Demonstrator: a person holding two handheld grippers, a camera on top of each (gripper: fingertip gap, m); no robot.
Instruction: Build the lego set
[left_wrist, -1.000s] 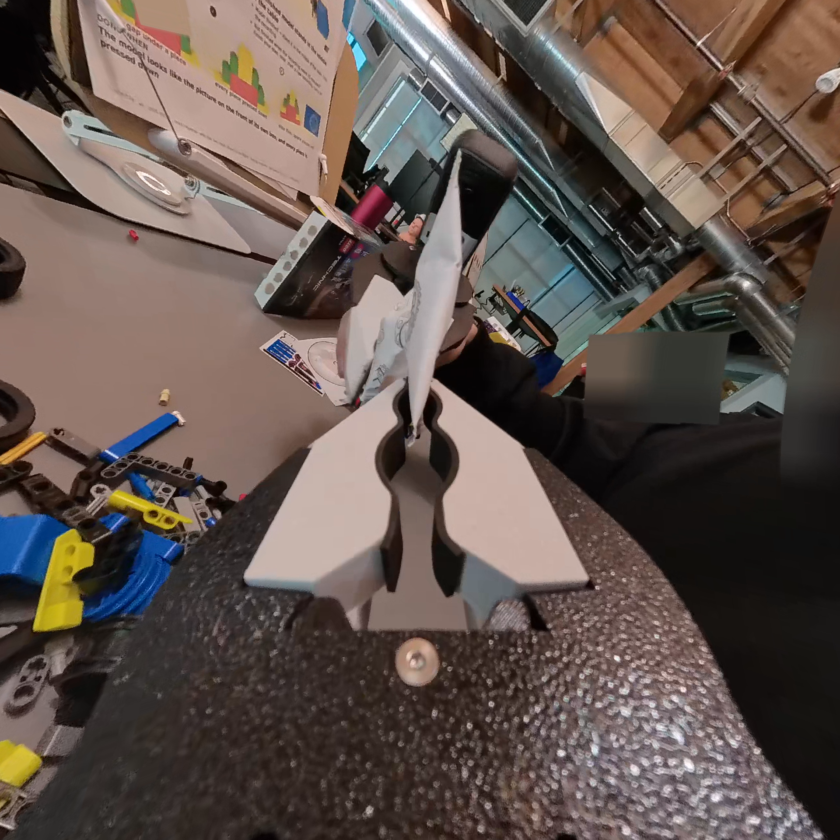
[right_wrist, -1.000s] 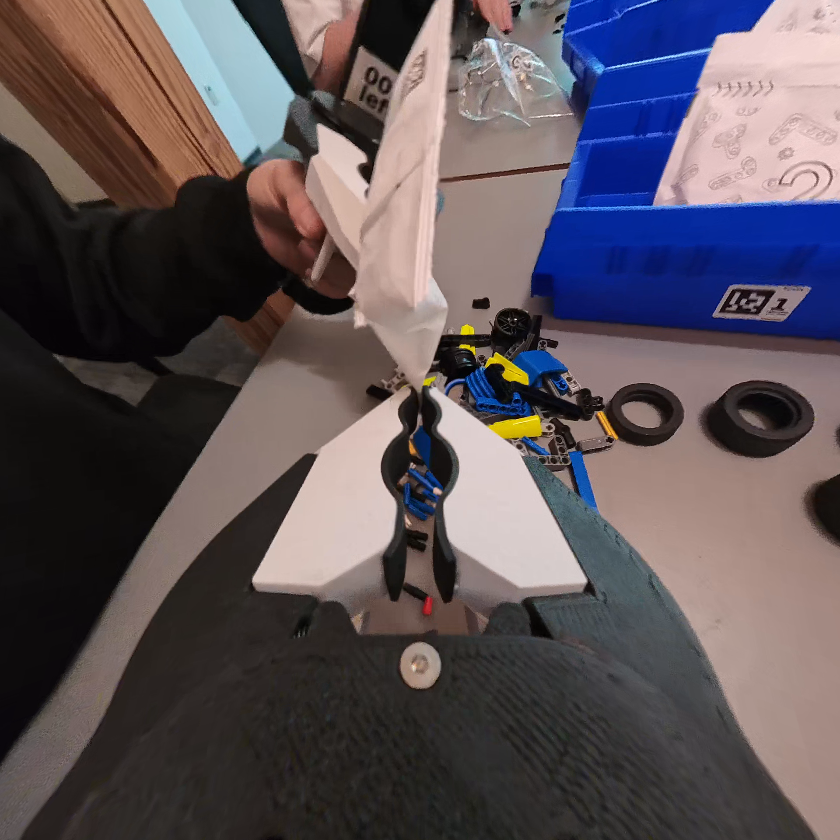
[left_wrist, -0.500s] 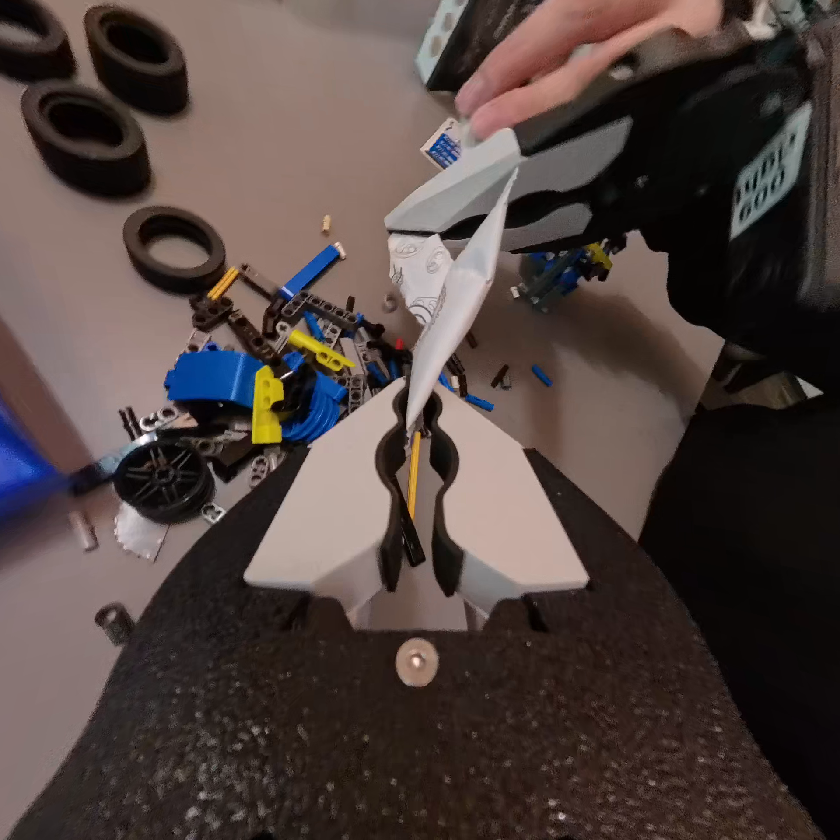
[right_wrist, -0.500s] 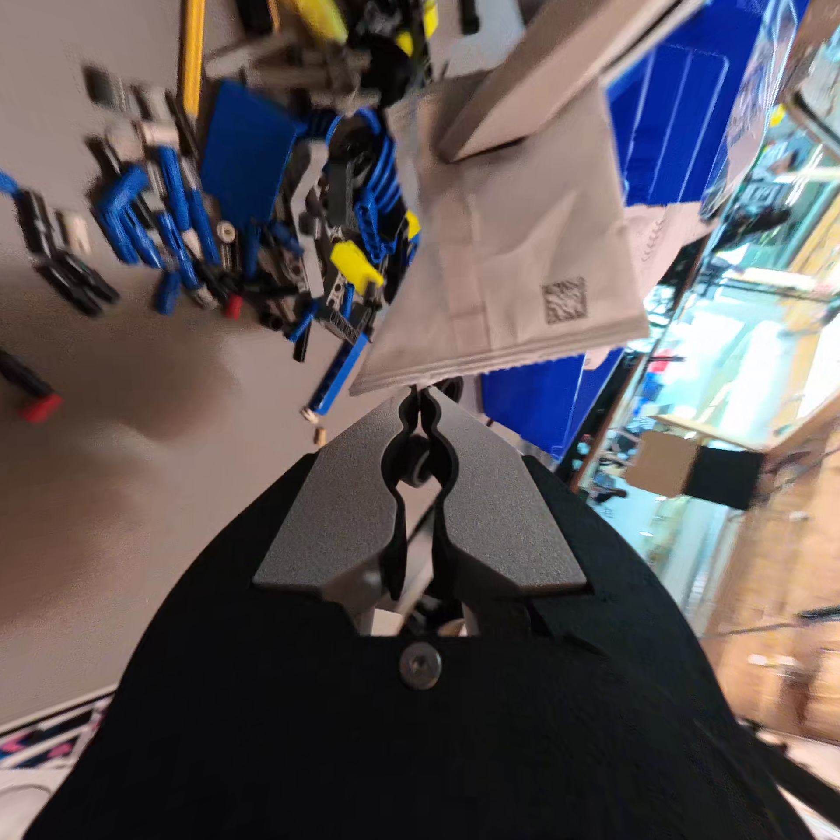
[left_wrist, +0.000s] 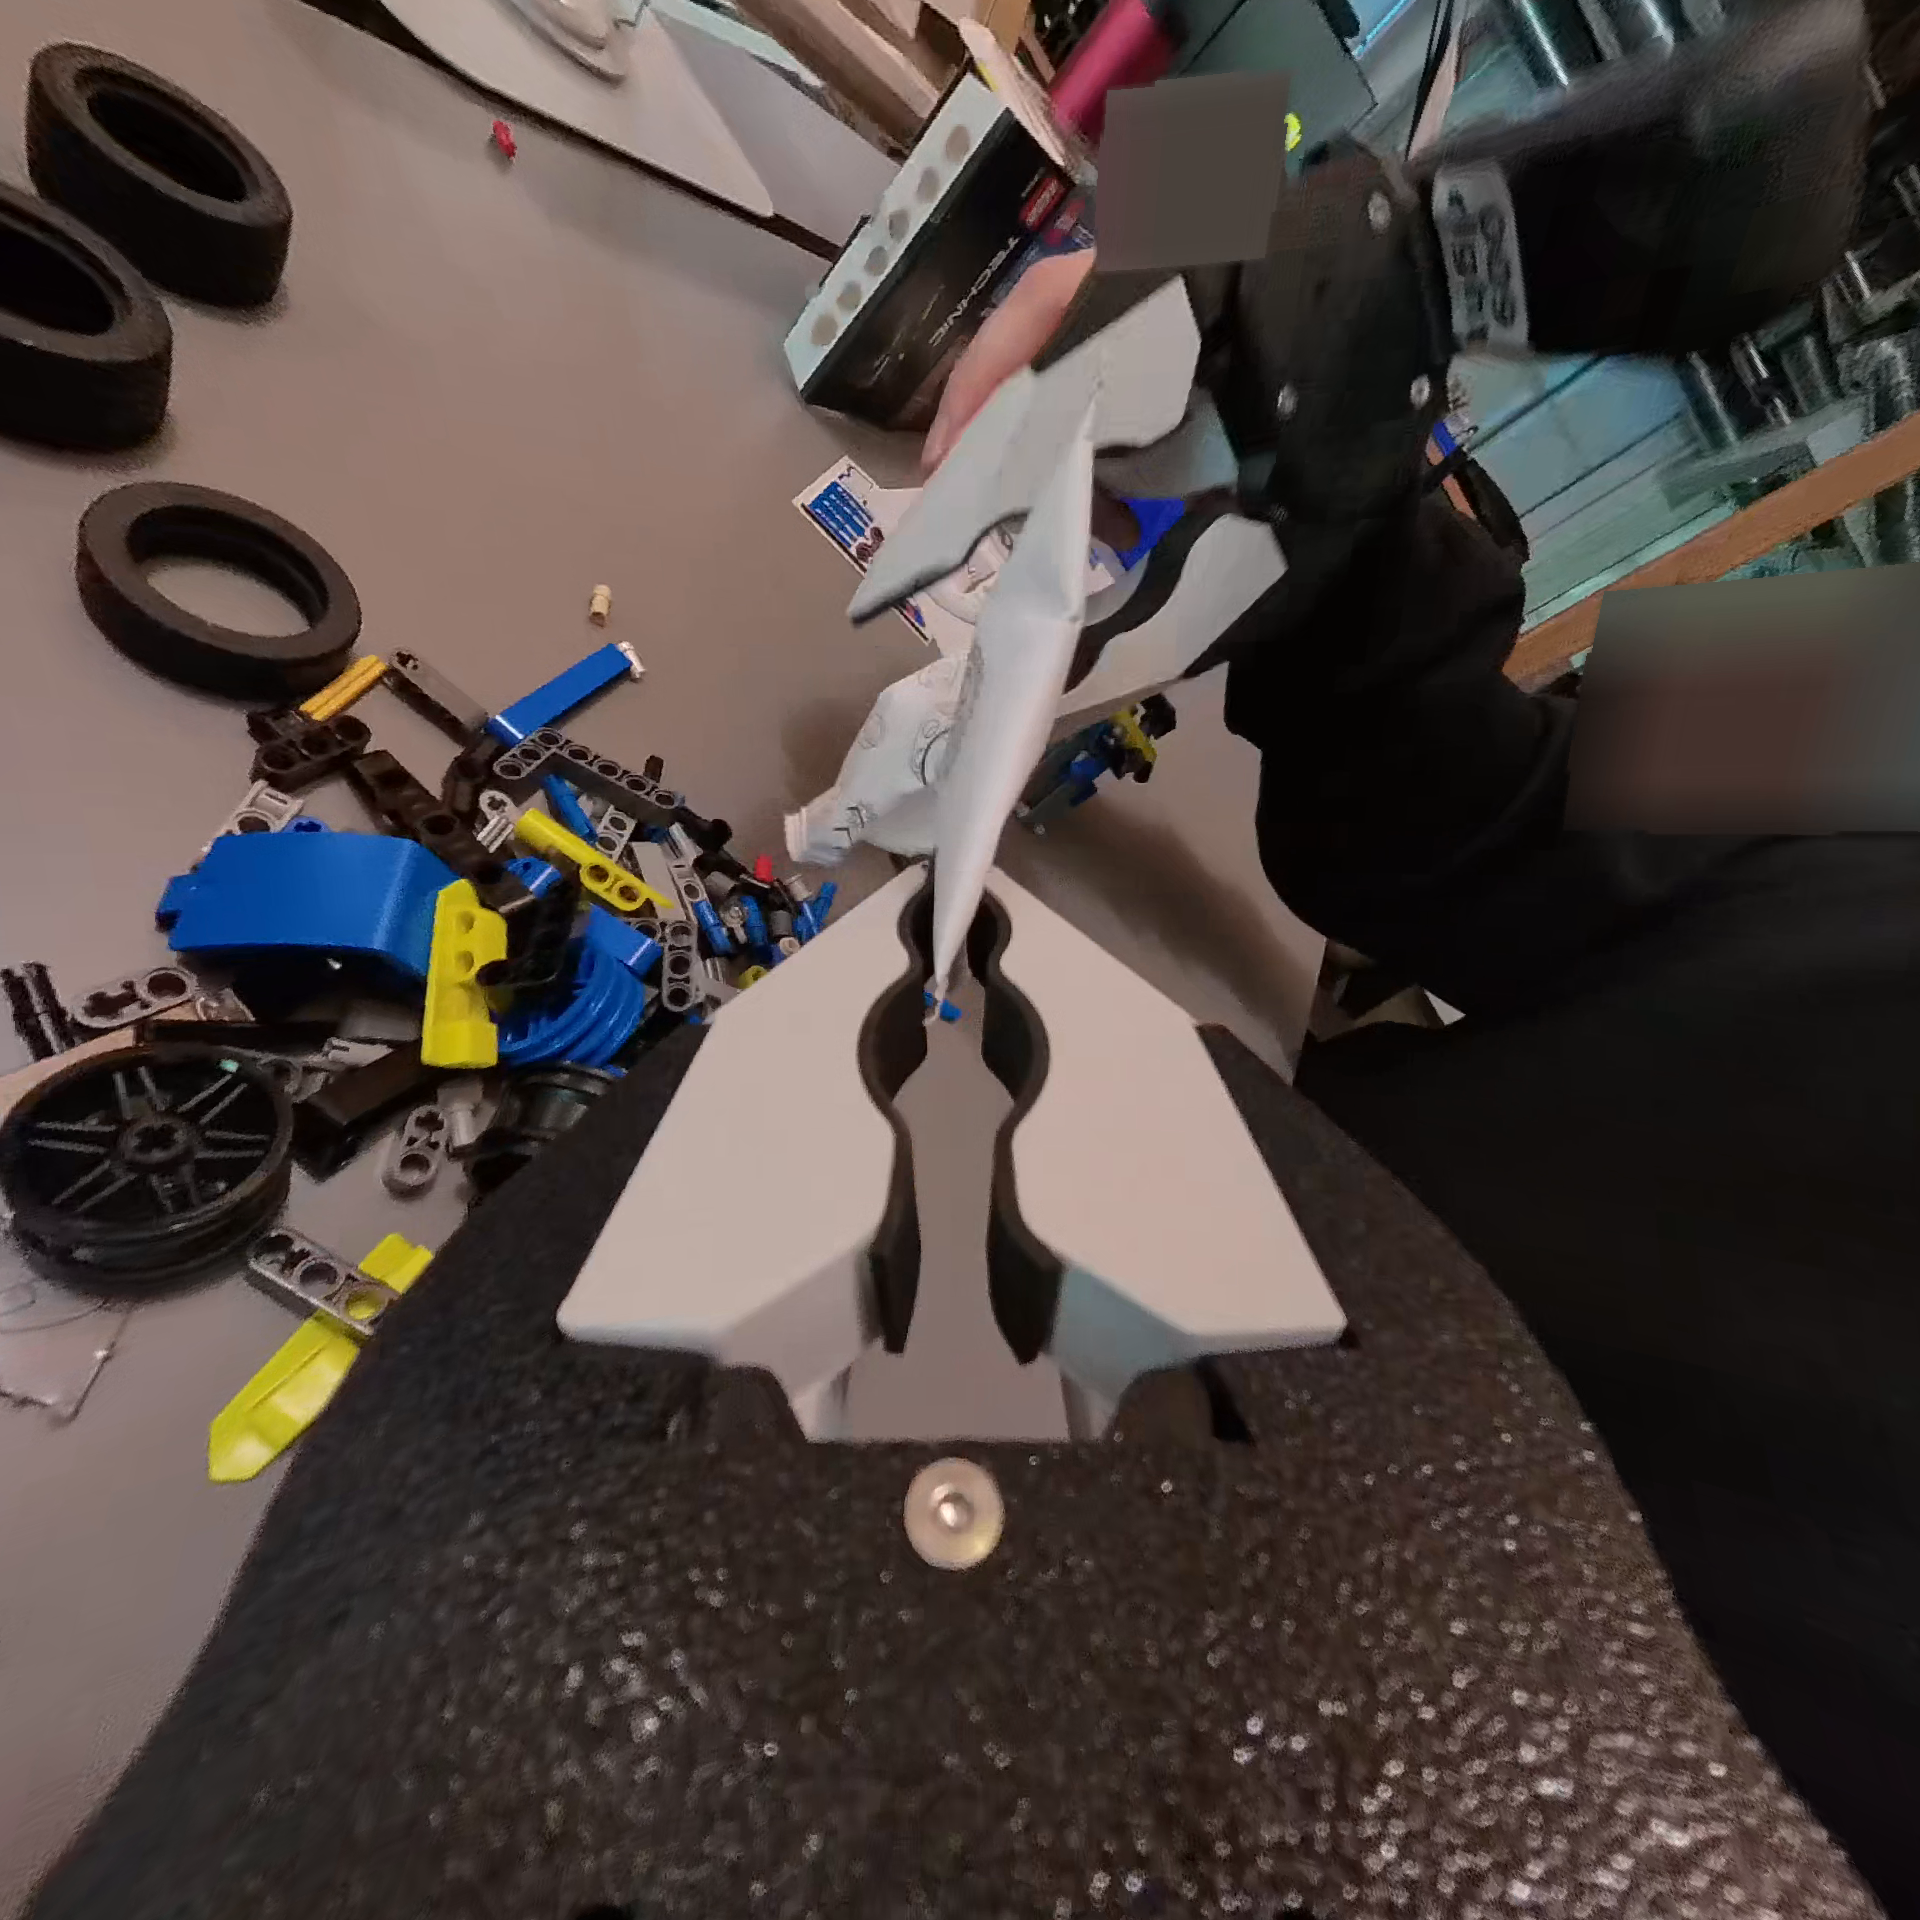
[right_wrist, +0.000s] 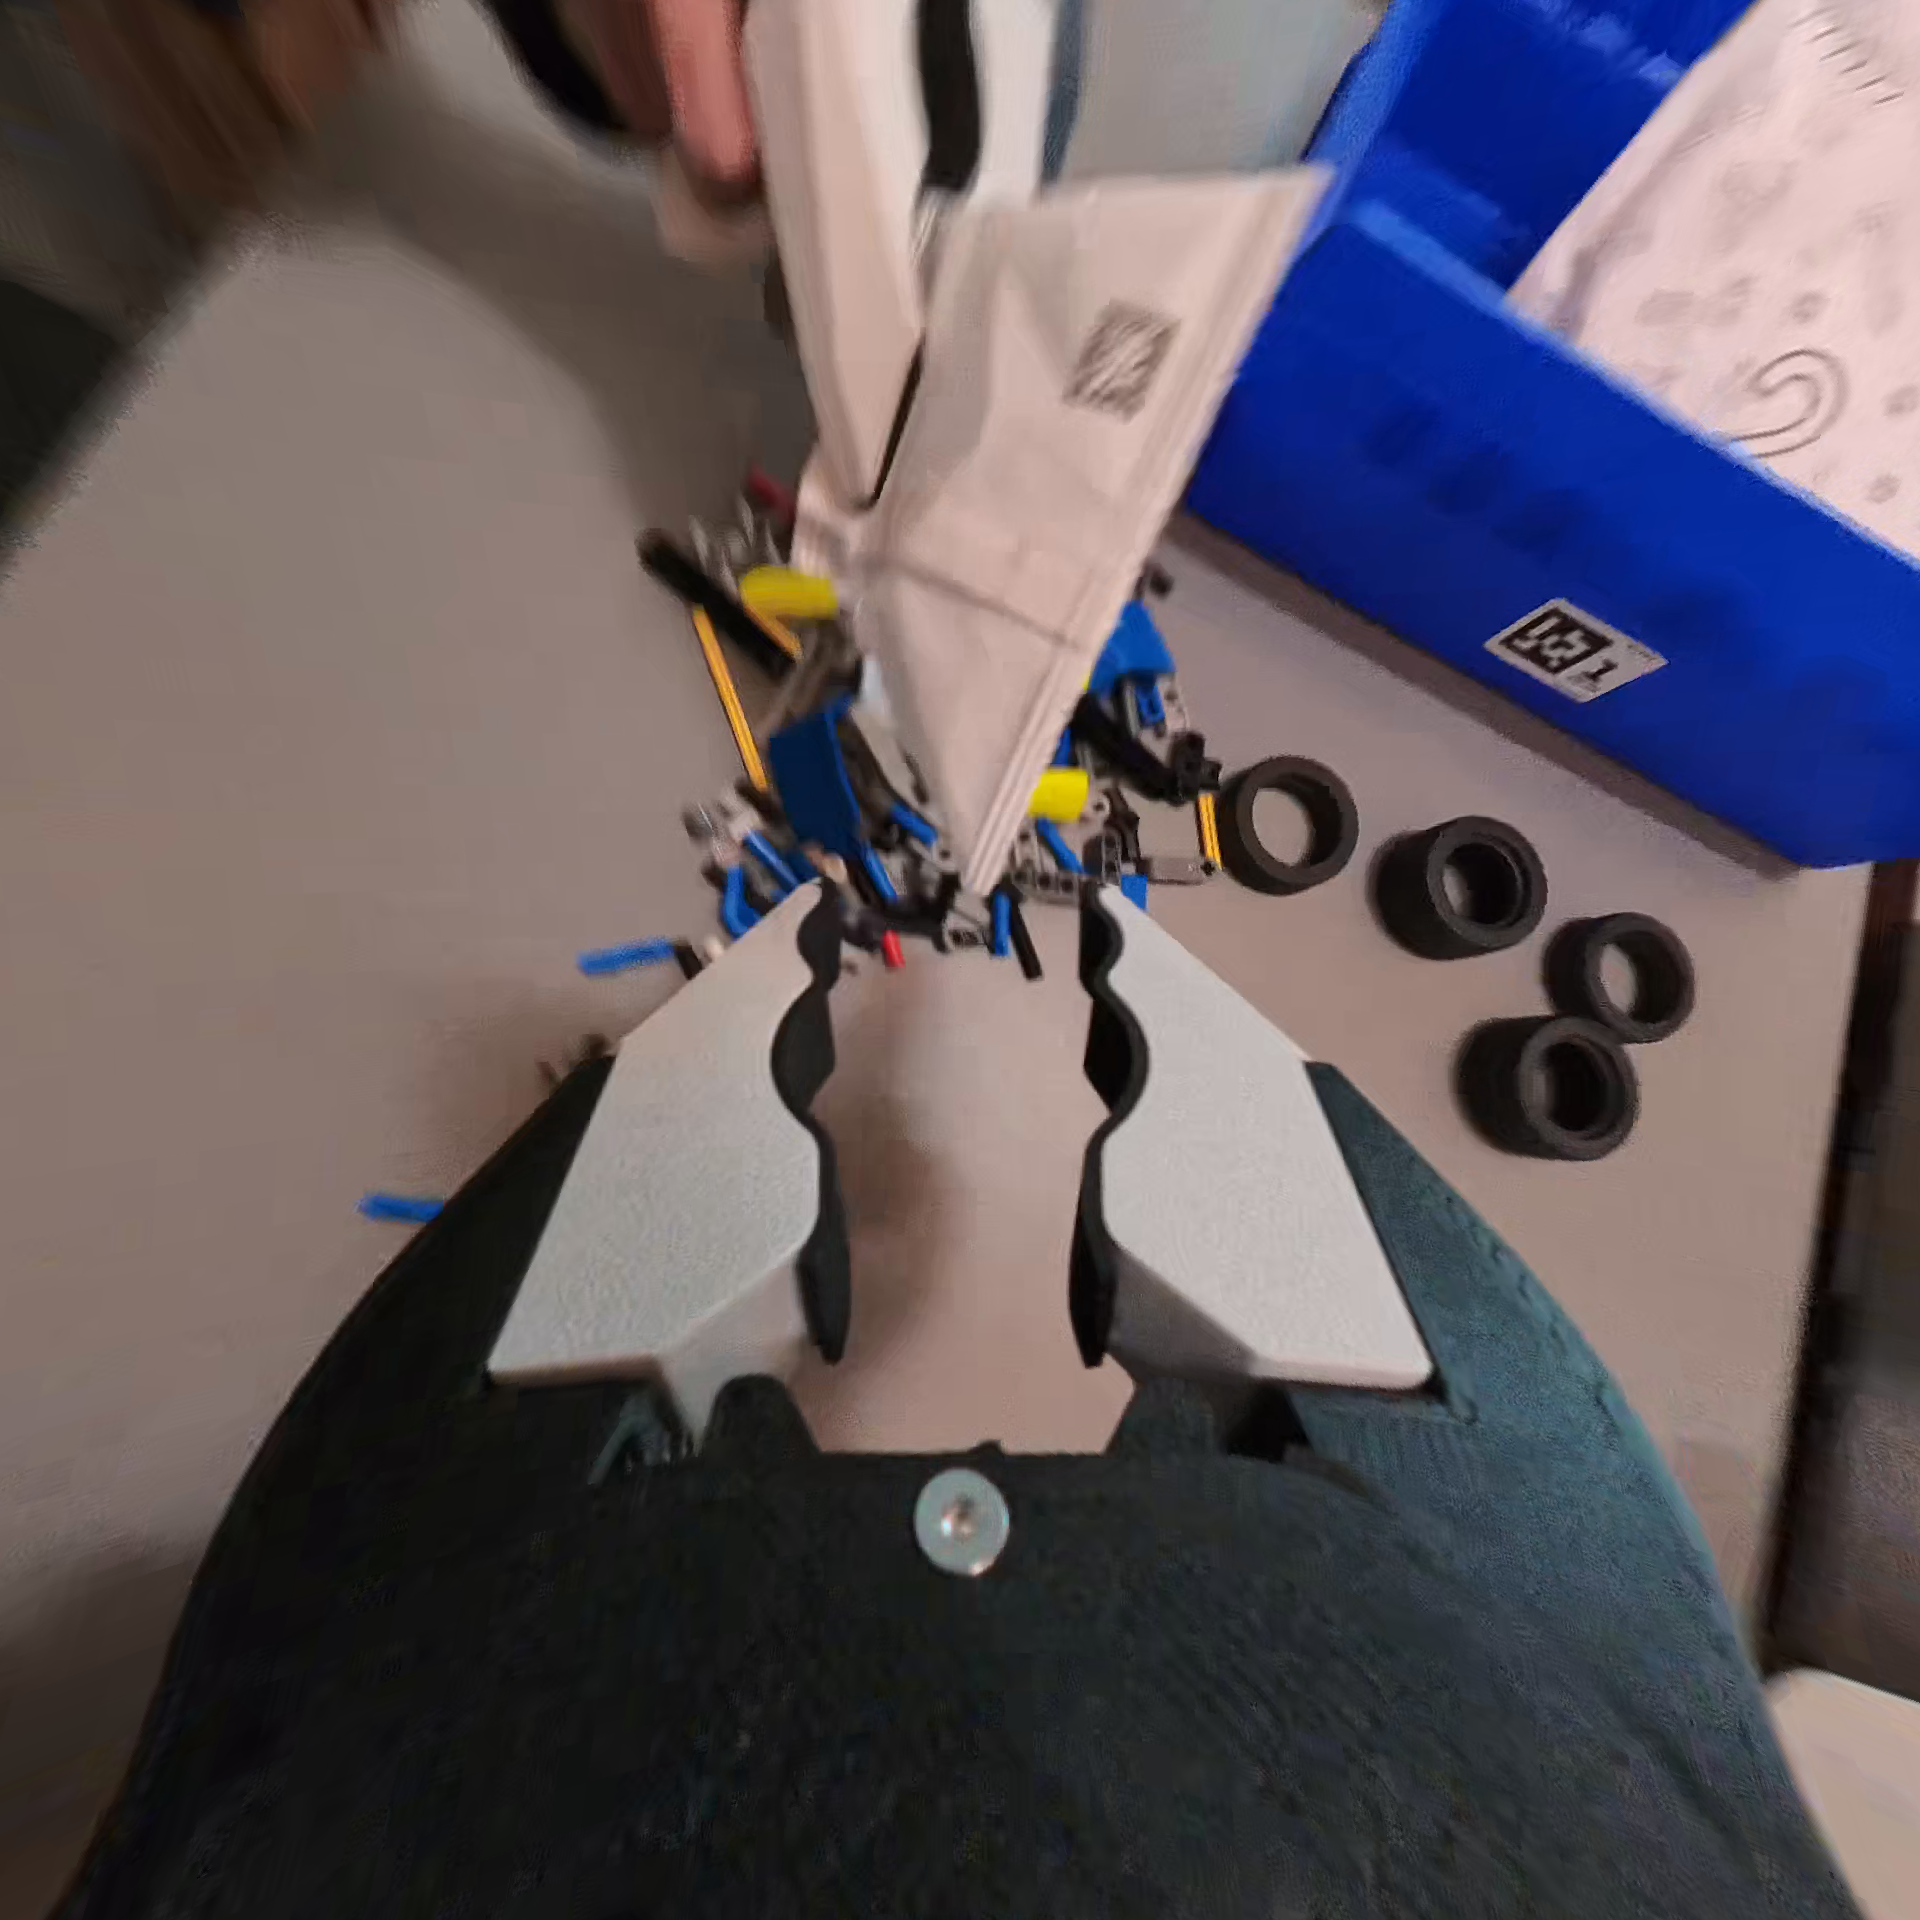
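Two grippers share one white paper bag (left_wrist: 1003, 686). Nearest, the left gripper (left_wrist: 951, 909) pinches the bag's lower corner between closed jaws, while the right gripper (right_wrist: 951, 909) stands with jaws apart, holding nothing, the bag's tip just above it. Beyond lies the loose pile of lego pieces (left_wrist: 488, 914) on the grey table (left_wrist: 499, 436), with black tyres (right_wrist: 1455, 883) beside. To finish well, I think, shake the bag gently above the pile so small pins do not scatter.
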